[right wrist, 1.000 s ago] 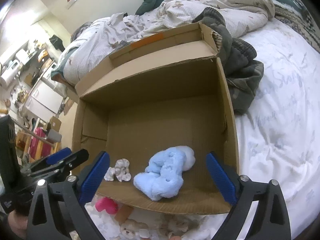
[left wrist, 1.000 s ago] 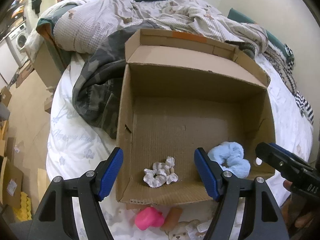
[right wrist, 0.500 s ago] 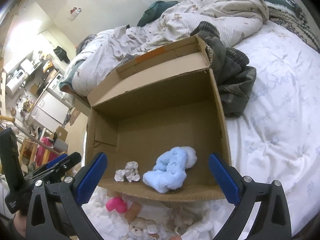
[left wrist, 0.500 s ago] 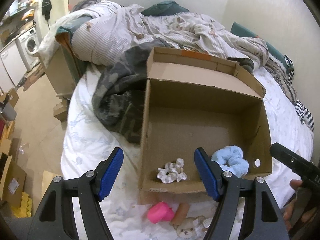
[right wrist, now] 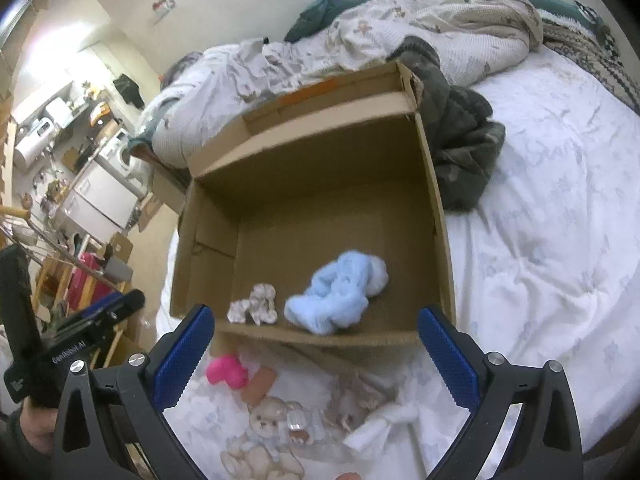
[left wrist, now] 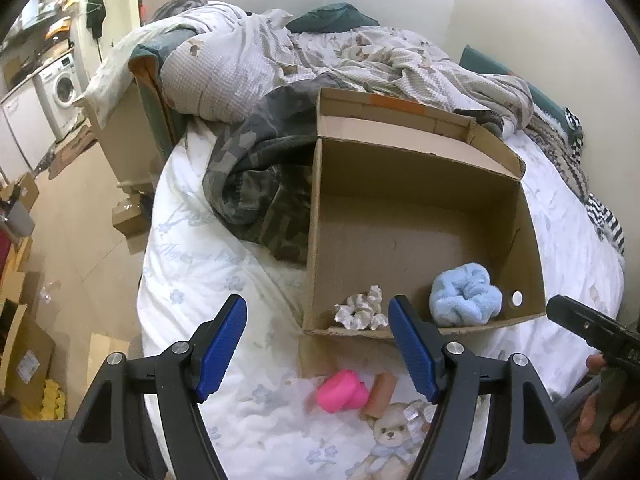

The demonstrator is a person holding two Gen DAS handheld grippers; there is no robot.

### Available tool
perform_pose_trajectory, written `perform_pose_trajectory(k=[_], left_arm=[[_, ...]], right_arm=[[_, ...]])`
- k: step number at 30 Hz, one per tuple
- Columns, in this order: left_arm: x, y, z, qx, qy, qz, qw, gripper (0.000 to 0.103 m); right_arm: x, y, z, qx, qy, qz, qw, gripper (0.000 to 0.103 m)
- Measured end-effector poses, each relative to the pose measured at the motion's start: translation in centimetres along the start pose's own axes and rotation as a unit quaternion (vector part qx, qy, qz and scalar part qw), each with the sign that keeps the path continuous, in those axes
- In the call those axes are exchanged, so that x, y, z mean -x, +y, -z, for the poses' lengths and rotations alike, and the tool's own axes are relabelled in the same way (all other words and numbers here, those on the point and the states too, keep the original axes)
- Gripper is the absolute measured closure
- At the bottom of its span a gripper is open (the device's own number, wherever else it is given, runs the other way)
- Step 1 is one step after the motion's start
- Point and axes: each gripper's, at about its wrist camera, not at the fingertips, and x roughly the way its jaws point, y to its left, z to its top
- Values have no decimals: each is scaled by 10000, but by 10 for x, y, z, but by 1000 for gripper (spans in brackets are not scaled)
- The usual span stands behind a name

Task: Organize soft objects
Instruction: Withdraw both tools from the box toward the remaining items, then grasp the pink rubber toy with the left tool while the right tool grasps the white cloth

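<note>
Inside, fluffy blue scrunchie (left wrist: 465, 295) (crumpled)

Bed (left wrist: 192, 264) with white floral cover carries an open cardboard box (left wrist: 416, 184) around its middle, a camouflage jacket (left wrist: 256, 184) touching the box's left wall. Crumpled duvet (left wrist: 248, 60) heaped along the far edge, striped knit (left wrist: 600, 216) at the right edge. Near the front edge, just outside the box: pink soft toy (left wrist: 340, 390), brown roll (left wrist: 380, 392), teddy bear (left wrist: 390, 436), white cloth (right wrist: 384, 424).
</note>
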Motion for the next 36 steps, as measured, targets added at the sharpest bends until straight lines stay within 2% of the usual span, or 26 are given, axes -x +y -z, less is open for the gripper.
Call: perform_pose_trajectory(k=[9, 15, 20, 23, 27, 29, 34, 35, 36], left_arm=[[-8, 11, 14, 70, 246, -340, 9991, 32], [-11, 13, 18, 119, 387, -187, 9990, 32], [-21, 22, 22, 399, 619, -71, 9973, 32], [-29, 34, 24, 787, 795, 25, 9937, 32], [-48, 33, 30, 948, 1176, 232, 9883, 32], [-63, 22, 35, 872, 1477, 388, 9844, 32], [-92, -8, 50, 398, 1955, 347, 9793, 35], [-97, -15, 53, 256, 2040, 290, 9782, 37], [-100, -18, 54, 191, 2077, 289, 9776, 45]], right_arm=[[3, -5, 12, -83, 110, 203, 9997, 0], [2, -8, 17, -158, 228, 266, 9993, 0], [1, -14, 21, -319, 332, 282, 9985, 0], [-1, -16, 22, -319, 395, 359, 9981, 0], [-2, -19, 24, -332, 478, 439, 9973, 0], [-3, -23, 25, -390, 538, 458, 9967, 0], [-5, -41, 29, -697, 718, 482, 9938, 0], [-6, -46, 31, -800, 770, 492, 9926, 0], [-8, -51, 32, -917, 826, 499, 9911, 0]])
